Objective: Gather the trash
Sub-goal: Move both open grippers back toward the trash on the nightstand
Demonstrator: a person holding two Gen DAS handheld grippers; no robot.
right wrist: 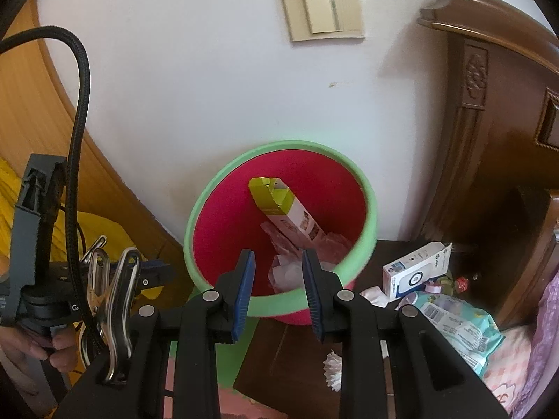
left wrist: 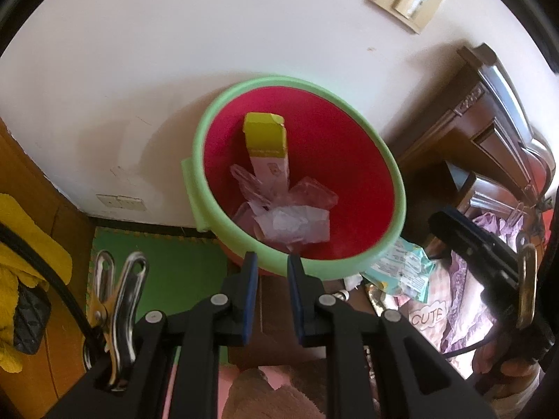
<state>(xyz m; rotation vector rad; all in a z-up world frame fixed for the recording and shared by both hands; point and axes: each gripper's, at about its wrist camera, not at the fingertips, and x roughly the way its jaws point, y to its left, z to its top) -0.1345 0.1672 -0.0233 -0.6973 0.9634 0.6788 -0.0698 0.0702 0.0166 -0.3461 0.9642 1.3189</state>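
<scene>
A bin with a green rim (left wrist: 394, 174) (right wrist: 370, 216) and a red inside stands against the white wall. In it lie a yellow-and-white carton (left wrist: 265, 136) (right wrist: 286, 213) and crumpled clear wrappers (left wrist: 293, 220) (right wrist: 286, 272). My left gripper (left wrist: 272, 260) hovers at the bin's near rim, its blue pads a narrow gap apart with nothing between them. Over the near rim my right gripper (right wrist: 277, 255) stands open and empty. On the dark nightstand (right wrist: 279, 349) lie a white-and-blue box (right wrist: 412, 272), a teal wipes packet (right wrist: 461, 328) (left wrist: 401, 269) and a crumpled white paper (right wrist: 332, 370).
A carved wooden headboard (right wrist: 489, 139) rises at the right, with pink and purple bedding (left wrist: 454, 296) below it. A green floor mat (left wrist: 167, 262) lies left of the bin. Yellow cloth (left wrist: 21, 244) and a wooden panel fill the left side. A light switch (right wrist: 321, 7) is on the wall.
</scene>
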